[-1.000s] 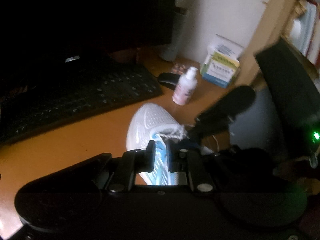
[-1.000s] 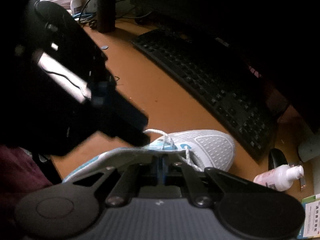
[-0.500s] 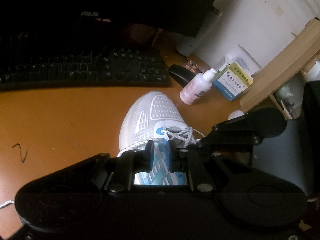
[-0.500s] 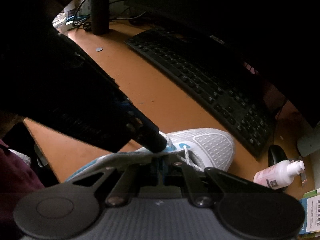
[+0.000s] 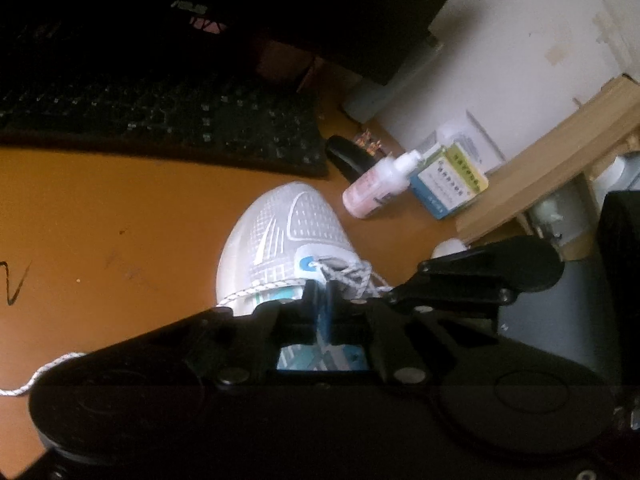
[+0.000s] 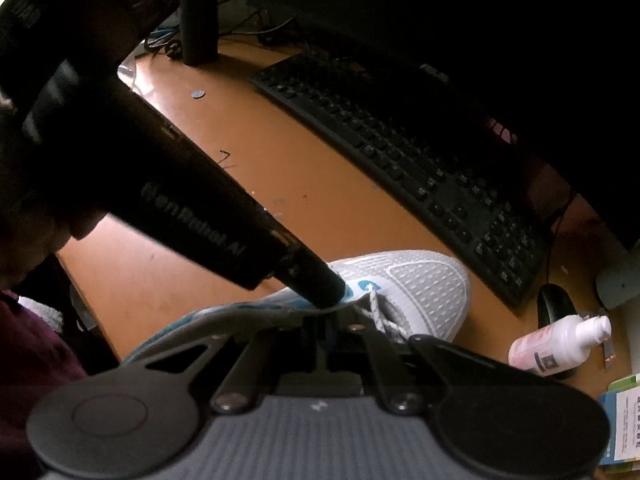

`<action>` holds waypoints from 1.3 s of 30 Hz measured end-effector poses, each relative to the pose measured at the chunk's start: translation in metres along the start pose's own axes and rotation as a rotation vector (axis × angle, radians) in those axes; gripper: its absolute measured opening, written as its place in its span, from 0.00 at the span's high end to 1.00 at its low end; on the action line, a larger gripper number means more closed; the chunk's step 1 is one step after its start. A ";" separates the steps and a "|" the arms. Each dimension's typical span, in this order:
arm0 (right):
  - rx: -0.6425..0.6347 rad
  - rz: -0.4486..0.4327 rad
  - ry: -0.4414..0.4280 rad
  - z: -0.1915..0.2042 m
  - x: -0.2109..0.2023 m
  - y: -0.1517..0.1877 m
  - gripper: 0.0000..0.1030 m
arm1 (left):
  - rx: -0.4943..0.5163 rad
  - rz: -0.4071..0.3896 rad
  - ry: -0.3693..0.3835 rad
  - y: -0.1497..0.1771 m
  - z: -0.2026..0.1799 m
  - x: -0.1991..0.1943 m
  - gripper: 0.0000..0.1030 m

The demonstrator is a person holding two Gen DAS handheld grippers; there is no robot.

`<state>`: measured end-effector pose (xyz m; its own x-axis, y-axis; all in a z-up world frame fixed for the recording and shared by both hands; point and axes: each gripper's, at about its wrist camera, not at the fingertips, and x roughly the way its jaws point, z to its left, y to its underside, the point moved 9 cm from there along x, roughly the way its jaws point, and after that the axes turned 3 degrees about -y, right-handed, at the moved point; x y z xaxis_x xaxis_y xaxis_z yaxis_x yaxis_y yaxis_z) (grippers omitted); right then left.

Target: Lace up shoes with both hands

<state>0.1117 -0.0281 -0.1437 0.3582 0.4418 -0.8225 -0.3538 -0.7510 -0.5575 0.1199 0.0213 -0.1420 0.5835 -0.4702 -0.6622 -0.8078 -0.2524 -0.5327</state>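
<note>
From my left wrist camera, my left gripper point(image 5: 321, 300) has just finished closing and its jaws now stand together over the tongue of the white and blue shoe point(image 5: 286, 242); whether the lace point(image 5: 348, 276) is pinched between them I cannot tell. The shoe lies on the orange surface point(image 5: 112, 216) with its toe toward the black keyboard point(image 5: 168, 124). A loose strand of lace runs from the shoe's side down to the lower left edge of the view. My right gripper point(image 5: 394, 292) comes in from the right, its tip at the laced area just beside my left one. Beyond the toe lie a pink and white bottle point(image 5: 376, 186) on its side, a black mouse point(image 5: 346, 158) and a small blue and yellow box point(image 5: 450, 182), with a wooden shelf edge to the right. From my right wrist camera, my right gripper point(image 6: 326, 330) has its jaws together low over the shoe point(image 6: 420, 288), close to the collar; I cannot make out anything held in it. My left gripper point(image 6: 324, 290) slants in from the upper left as a long dark body, its tip touching the shoe at the blue eyelet area, next to the lace point(image 6: 376, 308). The keyboard point(image 6: 400, 152) stretches diagonally behind, and the bottle point(image 6: 560, 346) and mouse point(image 6: 554, 308) sit at the right.
</note>
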 end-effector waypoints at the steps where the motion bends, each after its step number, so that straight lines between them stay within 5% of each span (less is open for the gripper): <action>1: 0.001 -0.003 0.004 0.000 -0.001 0.000 0.95 | 0.002 -0.015 -0.008 -0.002 0.001 -0.004 1.00; 5: -0.009 -0.034 0.073 -0.003 -0.019 0.001 0.58 | 0.000 -0.116 -0.081 -0.019 0.019 -0.041 1.00; 11: 0.023 -0.047 0.148 -0.011 -0.034 0.024 0.58 | -0.042 -0.270 -0.336 -0.032 0.092 -0.136 1.00; 13: 0.024 -0.055 0.160 -0.011 -0.036 0.028 0.58 | -0.051 -0.306 -0.470 -0.024 0.122 -0.174 1.00; 22: 0.034 -0.077 0.168 -0.013 -0.038 0.031 0.58 | -0.143 -0.383 -0.822 0.025 0.195 -0.298 1.00; 28: 0.054 -0.083 0.165 -0.016 -0.037 0.033 0.58 | -0.185 -0.376 -0.841 0.040 0.201 -0.313 1.00; 39: 0.124 -0.111 0.134 -0.018 -0.047 0.028 0.57 | -0.172 -0.105 -0.680 0.084 0.173 -0.239 0.98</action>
<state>0.1008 -0.0789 -0.1179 0.5098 0.4428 -0.7376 -0.4065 -0.6316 -0.6602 -0.0731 0.2589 -0.1198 0.5368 0.1823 -0.8238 -0.7133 -0.4236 -0.5584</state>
